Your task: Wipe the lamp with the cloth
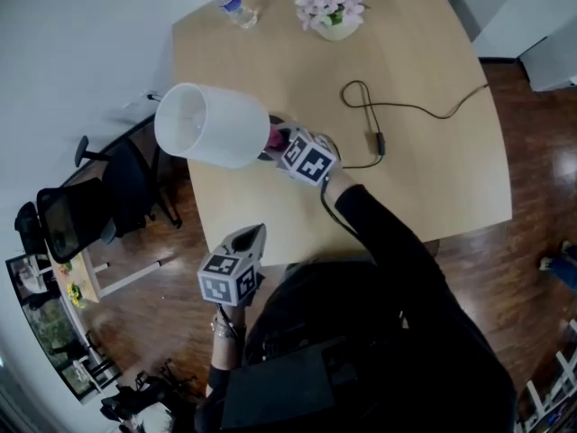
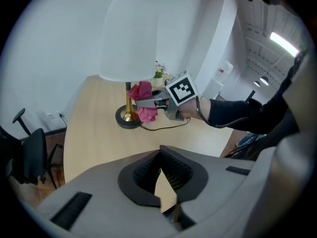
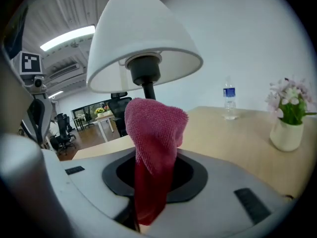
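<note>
One bench (image 1: 433, 179) is counted, and on it one lamp (image 1: 212, 124), one water bottle (image 1: 236, 7) at the far left, one vase of flowers (image 1: 332, 5) at the far edge and one black cable (image 1: 397, 106) to the right. One pink cloth (image 3: 153, 133) is seen. Two grippers are counted: the left hand-held gripper (image 1: 252, 234) and the right hand-held gripper (image 1: 278, 141).

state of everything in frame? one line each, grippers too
lamp: upright on the table
cloth: pinched in the right gripper, bunched up by the lamp's stem, contact unclear
right gripper: shut on the cloth
left gripper: shut, empty, back from the lamp
bottle: upright
flower pot: upright
cord: slack on the table
</note>
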Demonstrator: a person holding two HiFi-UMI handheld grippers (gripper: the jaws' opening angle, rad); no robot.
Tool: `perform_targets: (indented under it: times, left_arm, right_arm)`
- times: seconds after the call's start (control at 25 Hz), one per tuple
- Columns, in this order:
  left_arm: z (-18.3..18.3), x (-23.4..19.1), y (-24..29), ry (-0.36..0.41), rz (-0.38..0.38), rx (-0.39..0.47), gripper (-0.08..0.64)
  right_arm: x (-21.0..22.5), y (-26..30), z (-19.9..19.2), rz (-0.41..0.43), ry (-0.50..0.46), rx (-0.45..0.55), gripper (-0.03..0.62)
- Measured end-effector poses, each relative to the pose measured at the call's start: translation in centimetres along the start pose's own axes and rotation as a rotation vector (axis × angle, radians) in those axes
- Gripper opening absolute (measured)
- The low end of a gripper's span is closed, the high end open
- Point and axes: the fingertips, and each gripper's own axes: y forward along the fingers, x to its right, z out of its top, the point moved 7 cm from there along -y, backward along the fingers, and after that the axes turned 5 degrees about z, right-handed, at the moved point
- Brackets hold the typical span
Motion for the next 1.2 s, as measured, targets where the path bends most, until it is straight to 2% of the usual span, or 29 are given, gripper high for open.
perform_targets:
  times: [0.12, 0.24, 0.52, 0.72, 0.96, 1.12, 1.2]
  left_arm:
    - [-1.3, -0.2, -0.5, -0.028, 0.021, -0.027, 0.012]
    - [-2.2, -0.4, -0.7, -0.048, 0.041, -0.036, 0.012]
    - [-2.3, -0.4, 0.0, -0.057, 0.027, -0.042, 0.012]
    - [-2.1, -0.1, 0.3, -0.046, 0.011, -0.045, 0.012]
    - [-1.6, 0.3, 0.4, -0.029, 0.005, -0.048, 0.012]
    - [-1.2, 0.8, 0.5, -0.013, 0.003, -0.036, 0.012]
    - [-1.0, 0.9, 0.4, -0.008, 0.008, -0.032, 0.012]
  right_arm:
    - [0.1, 0.9, 1.7, 0.021, -0.053, 0.086, 0.104]
    - [0.1, 1.0, 1.7, 0.034, -0.083, 0.128, 0.104]
    - [0.7, 2.1, 0.9, 0.037, -0.1, 0.097, 0.106]
    - [1.3, 3.4, -1.0, 0.032, -0.089, 0.011, 0.107]
    - [1.2, 3.9, -0.8, 0.018, -0.138, -0.108, 0.109]
    - [1.9, 3.4, -1.8, -0.029, -0.104, -0.287, 0.106]
    - [2.3, 3.2, -2.8, -0.033, -0.074, -0.346, 0.103]
